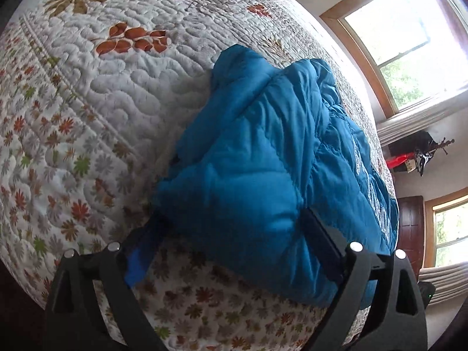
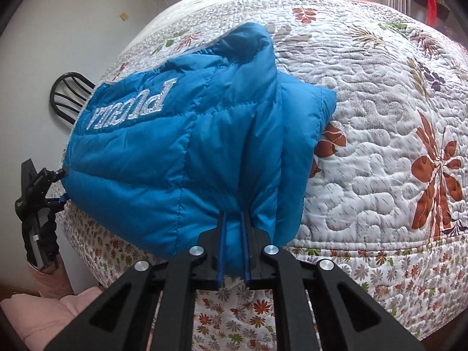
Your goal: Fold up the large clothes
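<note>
A puffy blue jacket [image 1: 263, 146] lies bunched in a thick folded bundle near the front edge of the bed, silver lettering on its upper side [image 2: 131, 108]. My left gripper [image 1: 231, 219] stands wide open around the bundle's near edge, its fingers [image 1: 318, 234] flanking the padding on both sides without squeezing it. My right gripper [image 2: 234, 213] is shut on a pinched fold at the jacket's [image 2: 175, 146] near edge; the fabric puckers between the narrow jaws. In the right wrist view the left gripper [image 2: 38, 193] shows at the bundle's far left corner.
The bed carries a white quilt [image 1: 117, 87] with leaf and flower prints [image 2: 365, 117], whose edge drops off just below both grippers. A black chair back [image 2: 70, 93] stands by the wall, pink cloth [image 2: 44, 307] lies low left, and windows [image 1: 409, 44] are at right.
</note>
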The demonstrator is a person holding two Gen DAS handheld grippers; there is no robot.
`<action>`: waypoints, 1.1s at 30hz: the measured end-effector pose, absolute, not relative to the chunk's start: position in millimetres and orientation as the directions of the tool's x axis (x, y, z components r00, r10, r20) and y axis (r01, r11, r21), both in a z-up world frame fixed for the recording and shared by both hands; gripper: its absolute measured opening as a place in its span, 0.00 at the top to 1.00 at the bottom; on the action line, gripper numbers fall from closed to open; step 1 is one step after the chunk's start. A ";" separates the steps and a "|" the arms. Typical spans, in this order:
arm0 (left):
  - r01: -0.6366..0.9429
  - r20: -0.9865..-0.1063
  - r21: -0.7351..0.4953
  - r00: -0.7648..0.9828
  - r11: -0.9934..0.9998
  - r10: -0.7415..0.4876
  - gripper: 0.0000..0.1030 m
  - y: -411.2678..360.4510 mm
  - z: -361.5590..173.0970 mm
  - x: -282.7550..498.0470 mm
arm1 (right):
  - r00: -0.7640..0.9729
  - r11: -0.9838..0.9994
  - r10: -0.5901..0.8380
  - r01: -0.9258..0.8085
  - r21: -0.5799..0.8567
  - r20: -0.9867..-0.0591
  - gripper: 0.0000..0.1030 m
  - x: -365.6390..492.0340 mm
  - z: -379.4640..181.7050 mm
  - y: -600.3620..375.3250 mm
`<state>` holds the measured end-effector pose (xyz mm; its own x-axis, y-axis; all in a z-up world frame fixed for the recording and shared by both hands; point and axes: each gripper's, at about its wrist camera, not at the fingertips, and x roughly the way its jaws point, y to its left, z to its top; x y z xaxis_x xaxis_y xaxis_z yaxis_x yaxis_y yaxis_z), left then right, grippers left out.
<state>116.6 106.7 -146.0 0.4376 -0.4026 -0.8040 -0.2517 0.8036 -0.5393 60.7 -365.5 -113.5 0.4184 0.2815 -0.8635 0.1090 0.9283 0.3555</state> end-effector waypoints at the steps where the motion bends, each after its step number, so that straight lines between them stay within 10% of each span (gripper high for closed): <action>1: -0.269 -0.805 -0.542 0.439 0.796 -0.400 0.11 107.2 -145.1 112.5 | 0.416 0.930 0.280 0.108 0.353 -0.865 0.92 61.4 -114.4 -364.5; 17: -0.375 -0.663 -0.729 0.592 0.572 -0.458 0.12 130.1 -159.2 100.2 | 0.417 0.908 0.332 0.100 0.406 -0.846 0.92 62.8 -117.4 -370.3; 25: -0.296 -0.643 -0.714 0.634 0.634 -0.429 0.72 115.5 -149.1 106.3 | 0.411 0.910 0.331 0.099 0.402 -0.849 0.92 62.6 -119.5 -369.0; 33: -0.149 -0.605 -0.651 0.694 0.744 -0.391 0.85 93.1 -102.1 108.7 | 0.450 0.876 0.377 0.110 0.469 -0.810 0.92 50.5 -111.5 -385.1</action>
